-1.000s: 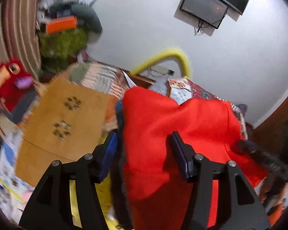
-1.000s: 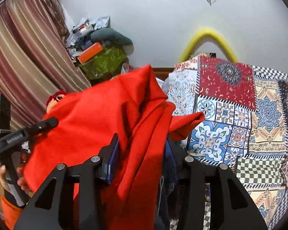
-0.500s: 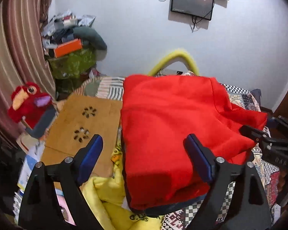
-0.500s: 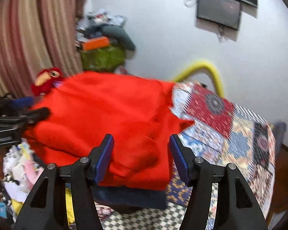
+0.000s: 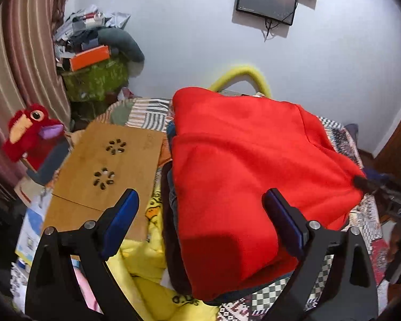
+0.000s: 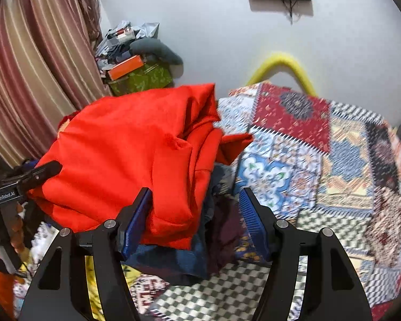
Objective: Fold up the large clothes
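Left wrist view shows our left tool spread wide, empty, over the folded red garment, soft fleece atop dark clothes on the patchwork bed. Our right tool also gapes, released, its left pad against the garment's edge. Beside it lie a wooden board and yellow blanket.

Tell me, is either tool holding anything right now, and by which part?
Nothing is held: left tool and right tool both stand open, the folded red garment lying free on the pile.
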